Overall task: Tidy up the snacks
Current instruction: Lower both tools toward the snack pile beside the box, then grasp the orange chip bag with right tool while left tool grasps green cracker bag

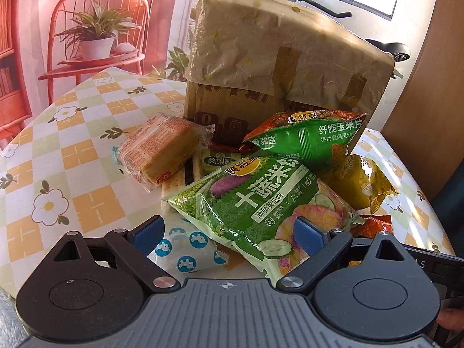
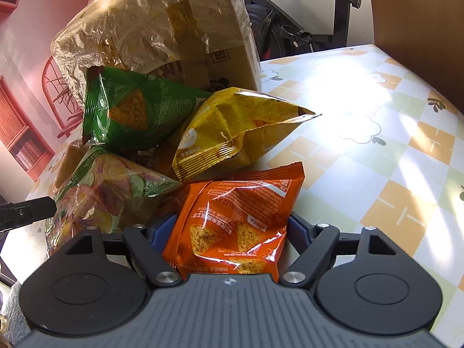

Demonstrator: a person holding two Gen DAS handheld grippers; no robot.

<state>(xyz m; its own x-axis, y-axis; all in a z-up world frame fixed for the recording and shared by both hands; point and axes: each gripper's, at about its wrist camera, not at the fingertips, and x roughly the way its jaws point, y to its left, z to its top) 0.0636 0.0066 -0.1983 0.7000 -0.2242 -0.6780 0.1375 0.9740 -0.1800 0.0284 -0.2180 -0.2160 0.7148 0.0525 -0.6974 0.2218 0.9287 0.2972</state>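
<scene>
Brown crinkled paper makes the big bag (image 1: 278, 66) that stands at the far side of the checked yellow and white tablecloth (image 1: 72, 156), and as far as I can see all the snacks lie outside it in one loose heap at its foot, so I judge that the organizing is at its very beginning. In the left wrist view the left gripper (image 1: 230, 232) hangs over the near edge of the heap with its jaws wide; the large light green packet with cucumber slices printed on it (image 1: 261, 203) lies between the blue pads (image 1: 307, 232) but they do not press it. Left of it lies a clear-wrapped block of orange-brown cake (image 1: 159, 150), and under its near corner a small white pouch with blue round marks (image 1: 188, 249). Farther, leaning on the bag, is a dark green puffy corn chip packet (image 1: 307, 139), and to the right a yellow puffy packet (image 1: 359, 185). In the right wrist view the right gripper (image 2: 229, 232) has the orange foil packet with triangle chips on it (image 2: 240, 217) between its jaws, which stand rather wide; the packet fills the gap, but I cannot tell if the pads already pinch it. The packet rests at the near right edge of the heap, just beside the yellow one. Everything is left to do: nothing is sorted, nothing is lifted, and the small cracker packets in the middle of the heap are half hidden
</scene>
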